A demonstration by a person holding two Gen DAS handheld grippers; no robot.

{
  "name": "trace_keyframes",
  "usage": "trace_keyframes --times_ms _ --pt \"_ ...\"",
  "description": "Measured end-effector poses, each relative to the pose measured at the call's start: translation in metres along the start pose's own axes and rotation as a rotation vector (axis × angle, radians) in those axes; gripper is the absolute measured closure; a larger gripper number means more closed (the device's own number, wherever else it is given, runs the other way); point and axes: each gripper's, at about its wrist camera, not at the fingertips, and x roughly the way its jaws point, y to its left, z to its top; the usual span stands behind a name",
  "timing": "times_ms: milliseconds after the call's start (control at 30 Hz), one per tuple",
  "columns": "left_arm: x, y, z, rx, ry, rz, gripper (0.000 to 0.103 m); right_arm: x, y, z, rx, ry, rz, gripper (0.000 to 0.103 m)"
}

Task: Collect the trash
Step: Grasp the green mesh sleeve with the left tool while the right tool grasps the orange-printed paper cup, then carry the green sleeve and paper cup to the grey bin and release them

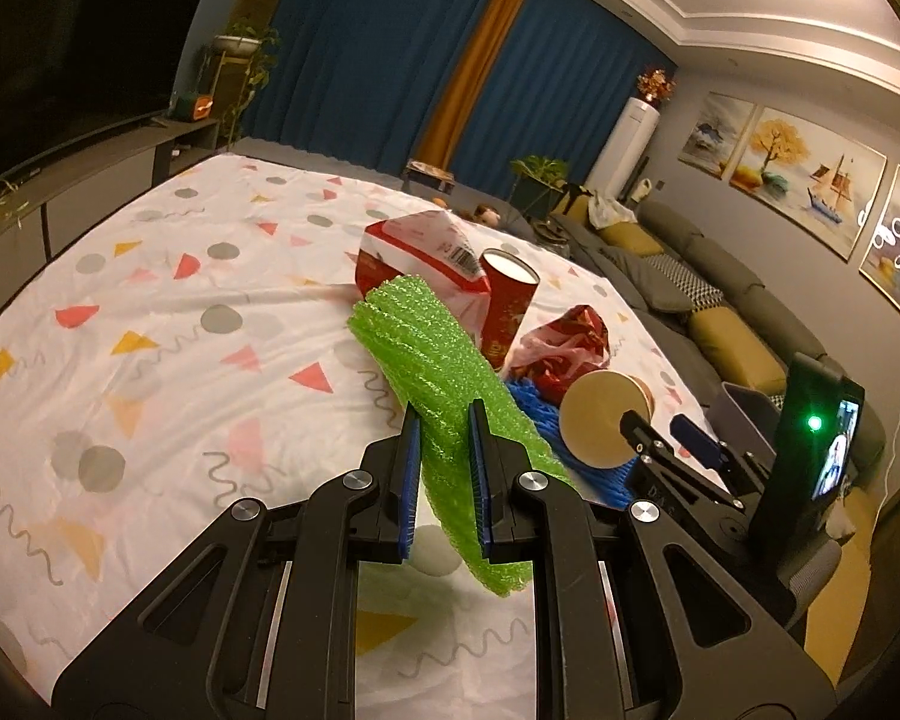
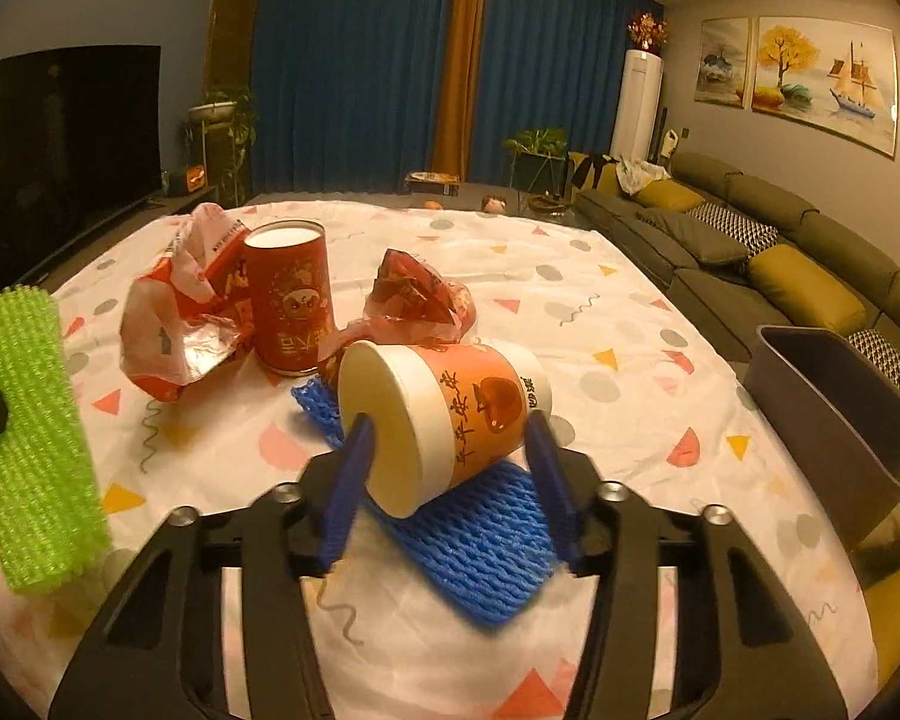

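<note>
My left gripper [image 1: 444, 417] is shut on a green foam net sleeve [image 1: 444, 372] and holds it above the patterned tablecloth [image 1: 168, 324]; the sleeve also shows at the left of the right wrist view [image 2: 27, 420]. My right gripper [image 2: 450, 429] is open, its jaws on either side of an orange-and-white paper cup [image 2: 444, 414] lying on its side on a blue foam net [image 2: 480, 546]. The jaws do not press the cup. A red paper cup [image 2: 294, 300] stands upright behind. A crumpled red-and-white bag [image 2: 174, 324] and a red wrapper [image 2: 417, 291] lie nearby.
A grey bin [image 2: 834, 414] stands at the table's right edge, also seen in the left wrist view [image 1: 744, 414]. A sofa with cushions [image 2: 780, 264] runs along the right. A TV [image 2: 60, 120] stands on a cabinet at the left.
</note>
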Motion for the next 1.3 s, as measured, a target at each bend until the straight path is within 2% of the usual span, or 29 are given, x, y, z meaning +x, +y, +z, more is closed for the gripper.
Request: trace_keyframes --times_ms 233,400,800,1300 --pt "0.004 0.001 -0.001 0.000 0.010 -0.008 0.089 0.007 -0.010 0.000 -0.001 0.023 -0.021 0.085" --pt "0.005 0.000 -0.002 0.004 0.013 -0.008 0.089 0.002 -0.022 -0.003 0.011 0.004 -0.035 0.097" --pt "-0.002 -0.015 -0.003 0.034 0.005 -0.009 0.089 -0.035 -0.049 -0.002 0.071 -0.062 -0.009 0.099" --pt "-0.007 -0.064 -0.008 0.124 0.000 -0.027 0.089 -0.085 -0.090 -0.007 0.151 -0.140 0.014 0.099"
